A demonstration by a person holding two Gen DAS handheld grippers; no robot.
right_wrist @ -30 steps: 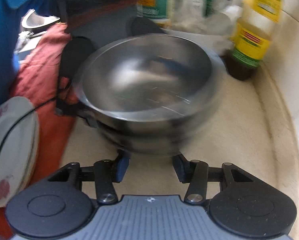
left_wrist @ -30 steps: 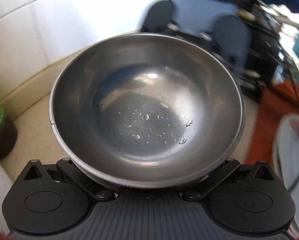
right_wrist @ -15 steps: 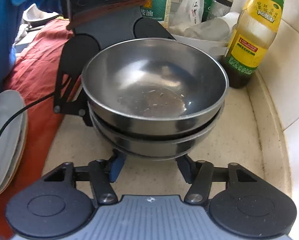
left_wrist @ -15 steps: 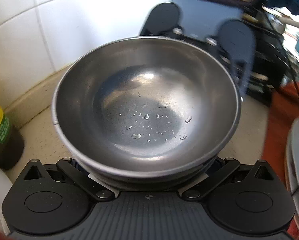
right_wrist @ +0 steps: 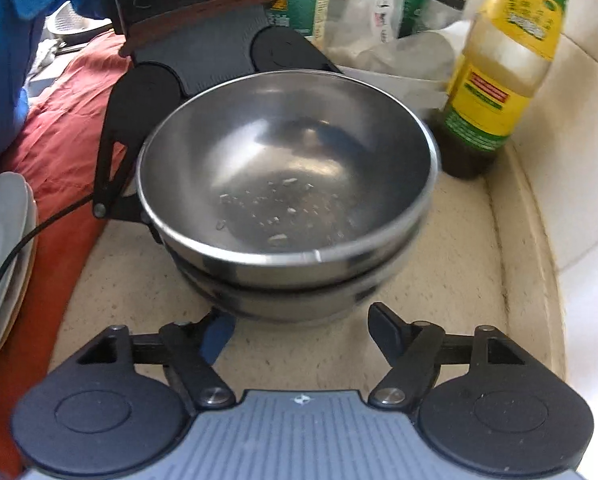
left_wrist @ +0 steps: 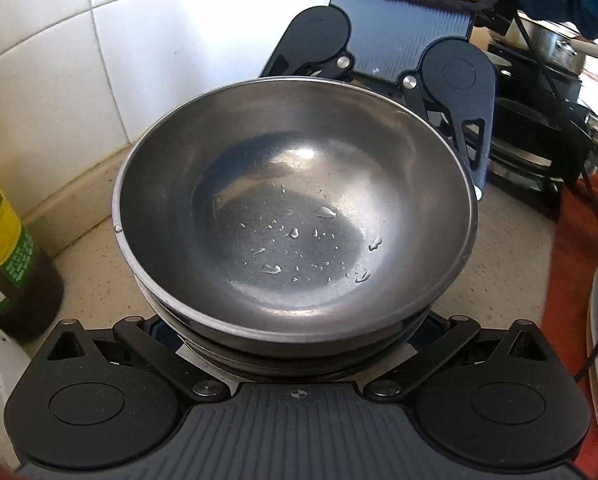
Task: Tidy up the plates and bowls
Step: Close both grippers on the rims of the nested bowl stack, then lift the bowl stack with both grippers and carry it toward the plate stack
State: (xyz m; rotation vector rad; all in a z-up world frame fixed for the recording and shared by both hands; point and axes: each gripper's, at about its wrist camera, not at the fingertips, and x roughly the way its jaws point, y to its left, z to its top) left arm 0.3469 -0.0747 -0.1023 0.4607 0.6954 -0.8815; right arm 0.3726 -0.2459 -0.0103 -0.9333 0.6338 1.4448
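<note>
Right wrist view: right gripper (right_wrist: 301, 330) is opening, clear of the steel bowls (right_wrist: 287, 184) now nested on the tabletop (right_wrist: 451, 280); left gripper's (left_wrist: 295, 354) state is hidden.

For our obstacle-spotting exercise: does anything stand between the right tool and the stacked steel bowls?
Nothing visible. Only bare counter separates the right tool, jaws opening with nothing between them, from the stacked bowls.

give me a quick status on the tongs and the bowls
Right tongs opening, clear of the stacked steel bowls. Left tongs' tips hidden under the stack, grip unclear. Oil bottle close beside the bowls.
</note>
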